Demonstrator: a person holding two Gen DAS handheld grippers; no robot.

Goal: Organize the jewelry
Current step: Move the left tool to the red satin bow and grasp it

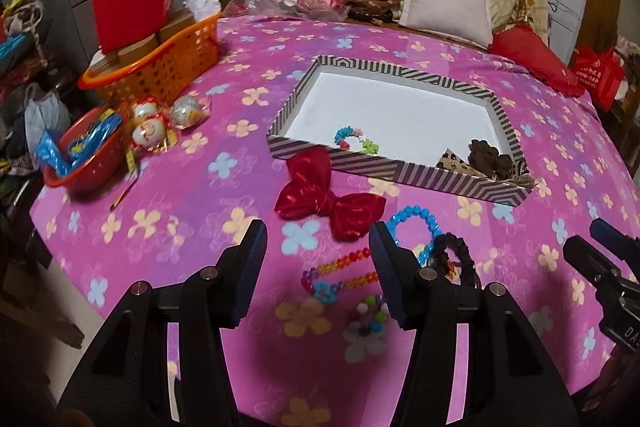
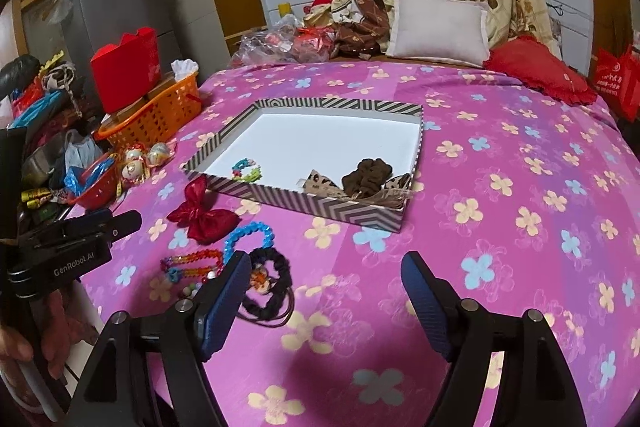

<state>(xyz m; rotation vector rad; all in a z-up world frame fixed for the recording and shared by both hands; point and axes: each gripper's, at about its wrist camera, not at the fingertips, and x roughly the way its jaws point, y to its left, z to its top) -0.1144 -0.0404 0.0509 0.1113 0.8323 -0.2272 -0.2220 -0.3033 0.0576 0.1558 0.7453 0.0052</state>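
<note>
Left wrist view: the left gripper [image 1: 318,259] hovers with fingers spread and empty above the rainbow bead bracelet [image 1: 340,273]; the striped box [image 1: 400,171] lies beyond. Right wrist view: the right gripper [image 2: 324,301] likewise has spread, empty fingers, with the black scrunchie [image 2: 272,283] beside its left finger.

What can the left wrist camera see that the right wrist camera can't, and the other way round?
Only the left view shows the pompom bracelet in full, between the open left gripper fingers, and the right gripper's tip at the edge. Only the right view shows a hand holding the left gripper, and the grey fridge. Both show the striped box, red bow, blue bracelet and black scrunchie.
</note>
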